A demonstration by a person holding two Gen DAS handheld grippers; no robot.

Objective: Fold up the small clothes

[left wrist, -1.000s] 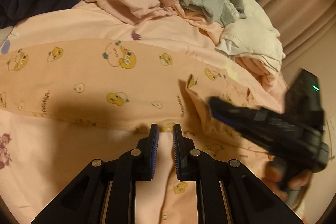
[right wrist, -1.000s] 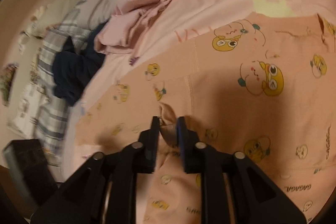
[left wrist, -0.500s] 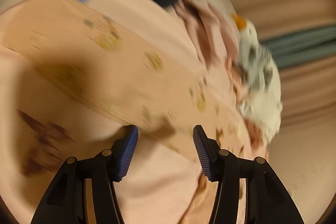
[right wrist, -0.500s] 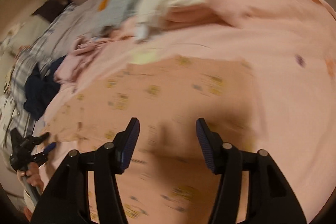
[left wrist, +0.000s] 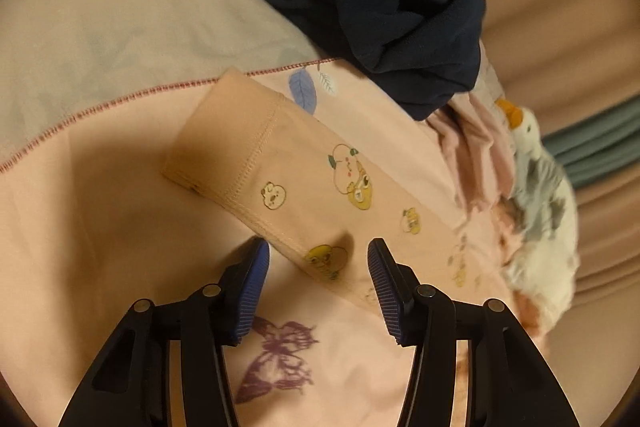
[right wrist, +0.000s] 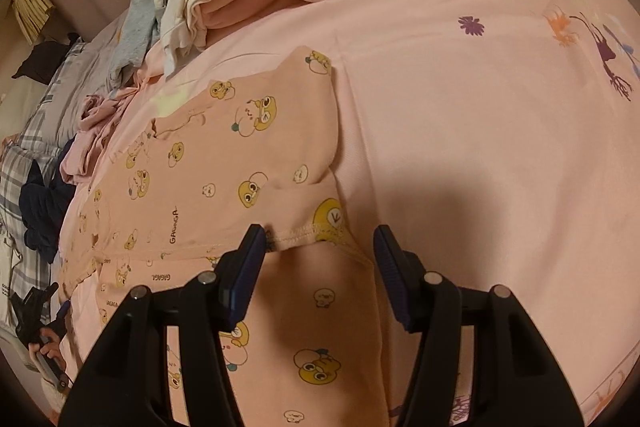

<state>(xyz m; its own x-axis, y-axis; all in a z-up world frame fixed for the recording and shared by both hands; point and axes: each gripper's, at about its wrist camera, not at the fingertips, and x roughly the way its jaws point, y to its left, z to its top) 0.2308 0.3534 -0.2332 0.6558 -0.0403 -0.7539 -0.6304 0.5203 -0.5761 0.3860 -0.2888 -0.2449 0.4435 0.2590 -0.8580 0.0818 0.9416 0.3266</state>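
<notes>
In the left wrist view, the left gripper [left wrist: 318, 259] hangs with jaws wide apart and empty over the peach cartoon-print cotton garment [left wrist: 304, 183], a folded strip at frame centre on the pink bed sheet [left wrist: 100, 219]. In the right wrist view, the right gripper [right wrist: 320, 247], equally agape and empty, straddles the garment's stitched hem [right wrist: 308, 233] at lower centre. Light, limp and prone to slide; pinch hems or corners.

The peach printed garment [left wrist: 320, 187] runs under the left tongs [left wrist: 318, 267] and out of sight in the left wrist view. The duck plush [left wrist: 540, 203] is smeared with blur. At the right wrist view's lower left rim, the left hand [right wrist: 46, 349] is small, dim and partly cut off.
</notes>
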